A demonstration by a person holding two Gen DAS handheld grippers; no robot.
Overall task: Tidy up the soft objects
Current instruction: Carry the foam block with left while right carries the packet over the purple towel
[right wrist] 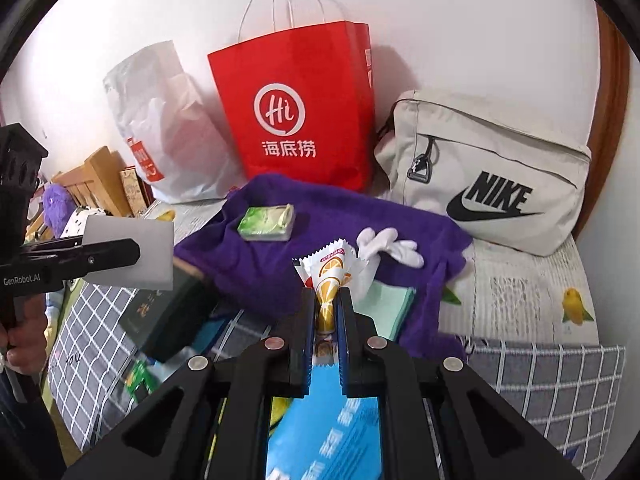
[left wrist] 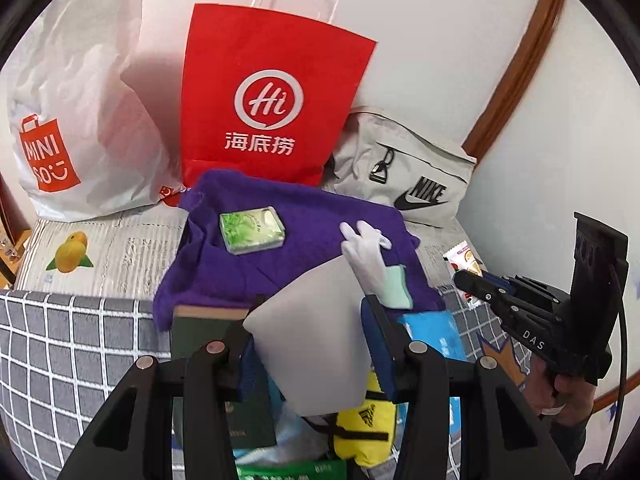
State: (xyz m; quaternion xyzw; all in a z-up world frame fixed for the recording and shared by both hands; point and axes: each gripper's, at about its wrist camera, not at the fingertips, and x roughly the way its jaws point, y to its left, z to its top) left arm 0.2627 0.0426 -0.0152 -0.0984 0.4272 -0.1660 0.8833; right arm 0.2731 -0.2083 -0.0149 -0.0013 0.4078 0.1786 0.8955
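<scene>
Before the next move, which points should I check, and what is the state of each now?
1. Right gripper jaws shut on the snack packet: ok.
2. Left gripper holds the grey card: ok.
3. Red bag stands upright, mouth open: ok.
4. Tissue pack and white glove lie free on the purple towel: ok.
5. Room left inside the red bag: cannot tell.

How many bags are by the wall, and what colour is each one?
Red: 1, the Haidilao paper bag
White: 1, the Miniso plastic bag
Beige: 1, the Nike bag
Total: 3
</scene>
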